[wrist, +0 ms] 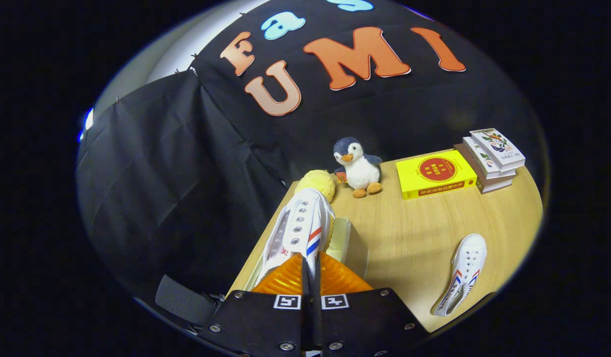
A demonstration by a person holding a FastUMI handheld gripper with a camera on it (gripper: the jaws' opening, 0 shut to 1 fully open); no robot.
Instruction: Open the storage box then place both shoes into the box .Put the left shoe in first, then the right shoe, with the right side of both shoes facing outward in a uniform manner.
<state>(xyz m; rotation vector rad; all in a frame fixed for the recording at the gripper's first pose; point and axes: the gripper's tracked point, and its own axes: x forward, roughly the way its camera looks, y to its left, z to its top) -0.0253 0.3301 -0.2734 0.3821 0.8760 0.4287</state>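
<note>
The gripper [309, 267] pinches one shoe [299, 228] above the open box [346, 243], apparently mid-placement, while the other shoe [463, 272] waits on the tabletop [414, 233].

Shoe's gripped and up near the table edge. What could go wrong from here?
1. The gripper jaws look closed on a thin edge of the held white shoe; it may pivot or slip out.
2. That shoe hangs over the table's left edge, by the pale storage box; a slip might send it off the table.
3. The second shoe lies near the table's front edge.
</note>
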